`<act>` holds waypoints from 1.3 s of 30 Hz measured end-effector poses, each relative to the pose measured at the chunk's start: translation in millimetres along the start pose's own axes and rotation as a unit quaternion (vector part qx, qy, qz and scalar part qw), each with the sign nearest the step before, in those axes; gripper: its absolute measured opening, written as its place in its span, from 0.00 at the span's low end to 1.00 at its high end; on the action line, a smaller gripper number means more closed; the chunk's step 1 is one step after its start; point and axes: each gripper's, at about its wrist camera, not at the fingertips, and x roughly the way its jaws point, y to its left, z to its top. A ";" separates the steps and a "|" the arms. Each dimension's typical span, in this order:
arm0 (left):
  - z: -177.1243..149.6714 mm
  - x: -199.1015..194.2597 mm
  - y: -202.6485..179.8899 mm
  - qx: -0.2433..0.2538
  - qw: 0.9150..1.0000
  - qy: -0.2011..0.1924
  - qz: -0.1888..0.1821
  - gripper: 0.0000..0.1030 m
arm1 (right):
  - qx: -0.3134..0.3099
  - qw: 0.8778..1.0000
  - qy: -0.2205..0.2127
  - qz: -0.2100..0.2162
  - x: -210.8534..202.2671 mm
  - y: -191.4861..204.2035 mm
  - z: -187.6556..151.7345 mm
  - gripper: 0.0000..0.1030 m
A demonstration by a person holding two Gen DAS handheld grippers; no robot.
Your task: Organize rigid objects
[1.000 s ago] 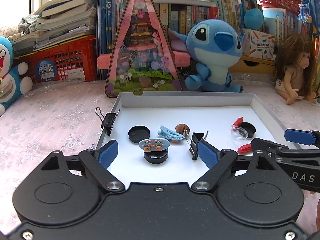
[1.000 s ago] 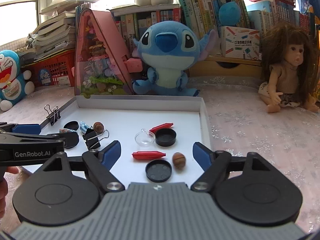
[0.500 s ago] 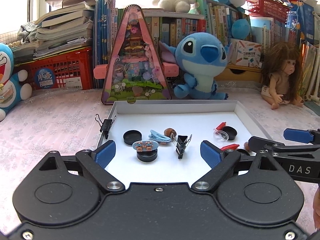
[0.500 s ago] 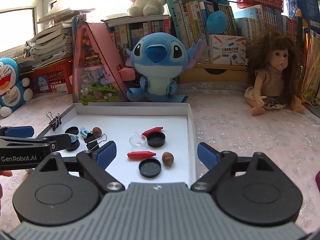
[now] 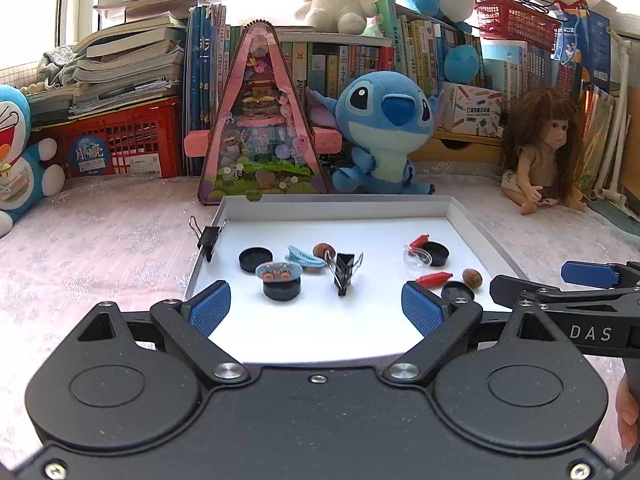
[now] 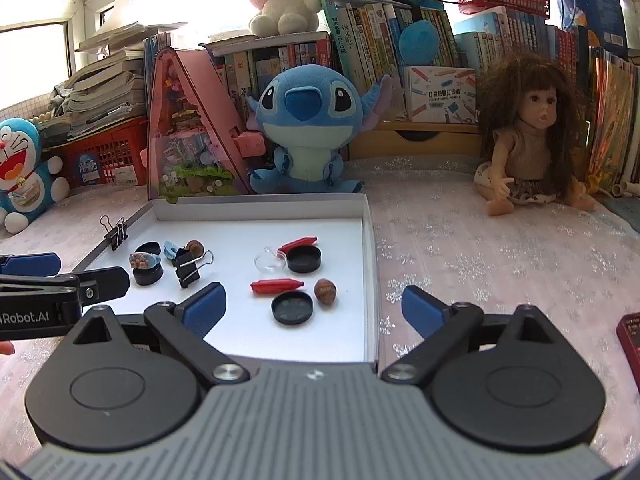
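In the middle of both views sits my shallow white cardboard tray [image 5: 476, 228], and all the small hard things lie inside it. On the left side of the tray I see a flat round black cap [image 5: 255, 259], a light blue plastic hair clip [image 5: 303, 258], a brown nut [image 5: 322, 249], a black metal binder clip [image 5: 343, 273], and a little blue oval charm with two bears [image 5: 279, 271] sitting on top of another black cap. On the right side, in my right view, lie a clear round plastic lid [image 6: 270, 261], a black round cup-like cap [image 6: 304, 259], two red plastic pen-shaped pieces [image 6: 277, 285], one more flat black cap [image 6: 292, 308] and a second brown nut [image 6: 325, 291]. Another black binder clip [image 5: 209, 237] is clipped on the tray's left wall.

My left gripper [image 5: 316, 311] is spread wide with nothing between its blue pads. My right gripper [image 6: 314, 309] has just been opening too, and it is wide and holds nothing. Both hang low in the pictures, near the tray's front edge and touching none of the things.

I think I am between picks now, choosing what to sort. Next I would reach down to one small thing, like the nut or a red piece, and line my pads up on both sides. The nut is round and may roll away, so I should close slowly.
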 end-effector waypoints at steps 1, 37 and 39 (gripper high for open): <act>-2.0 -1.4 -0.4 0.001 1.000 0.000 0.000 0.89 | 0.001 1.000 0.000 0.000 -1.1 -0.4 -1.6 0.96; -54.7 13.4 -0.4 -0.009 0.997 0.062 0.040 0.89 | -0.015 0.998 0.052 -0.017 2.8 3.1 -44.8 1.00; -56.5 15.5 -0.2 -0.011 0.997 0.065 0.042 0.89 | -0.017 0.998 0.057 -0.018 5.2 3.7 -45.5 1.00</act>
